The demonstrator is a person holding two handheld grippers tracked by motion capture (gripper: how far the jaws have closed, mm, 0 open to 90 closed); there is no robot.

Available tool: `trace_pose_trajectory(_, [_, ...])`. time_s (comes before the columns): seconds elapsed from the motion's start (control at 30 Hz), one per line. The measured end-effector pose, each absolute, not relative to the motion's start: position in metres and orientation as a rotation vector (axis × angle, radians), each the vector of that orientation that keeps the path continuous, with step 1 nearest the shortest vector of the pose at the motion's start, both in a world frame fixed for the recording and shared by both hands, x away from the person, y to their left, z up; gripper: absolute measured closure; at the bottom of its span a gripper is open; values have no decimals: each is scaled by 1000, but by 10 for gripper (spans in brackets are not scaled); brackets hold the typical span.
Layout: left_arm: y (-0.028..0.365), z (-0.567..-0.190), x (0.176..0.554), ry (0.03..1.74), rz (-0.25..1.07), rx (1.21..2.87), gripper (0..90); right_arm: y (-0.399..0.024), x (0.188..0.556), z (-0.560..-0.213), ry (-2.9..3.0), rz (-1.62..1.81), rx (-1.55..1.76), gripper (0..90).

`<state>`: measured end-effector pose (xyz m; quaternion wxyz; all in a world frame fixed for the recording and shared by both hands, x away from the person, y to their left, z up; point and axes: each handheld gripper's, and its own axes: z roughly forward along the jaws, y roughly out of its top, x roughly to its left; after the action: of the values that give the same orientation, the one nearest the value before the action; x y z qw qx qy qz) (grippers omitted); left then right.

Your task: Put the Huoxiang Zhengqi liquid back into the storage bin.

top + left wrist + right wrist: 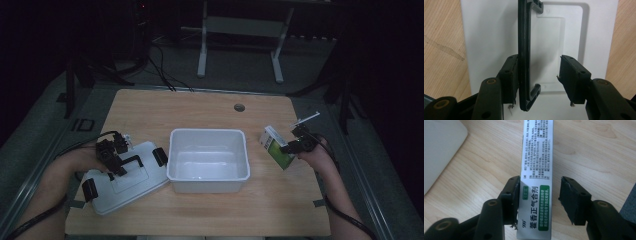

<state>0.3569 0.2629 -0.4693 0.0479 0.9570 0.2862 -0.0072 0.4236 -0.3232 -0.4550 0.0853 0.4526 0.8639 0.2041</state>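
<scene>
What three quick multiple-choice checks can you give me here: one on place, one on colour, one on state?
1. Where is the medicine box relative to the white tub?
A. Inside it
B. To its left, on the lid
C. To its right, on the table

2. What colour is the handle on the lid?
A. Black
B. Red
C. White

3. What state is the tub in?
A. Closed with the lid
B. Uncovered and empty
C. Uncovered and full of boxes

Key: 1 C, the high view shows the box on bare wood right of the tub. 2 A, the handle is dark against the white lid. 3 B, the lid lies beside the tub and the tub's floor is bare.
</scene>
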Motion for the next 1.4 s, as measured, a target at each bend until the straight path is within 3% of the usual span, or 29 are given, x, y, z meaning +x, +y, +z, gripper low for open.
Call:
trace_pose_trajectory(0.47, [261, -472, 357, 871, -17, 2918, 506, -312, 436, -464, 2740, 378, 1361, 561])
trace_pose_trajectory(0.83, [261, -475, 357, 870, -21, 2918, 506, -311, 435, -464, 2728, 349, 1308, 627])
trace_pose_trajectory(1.4, [261, -475, 357, 871, -21, 2924, 506, -312, 431, -449, 2755, 365, 1251, 638])
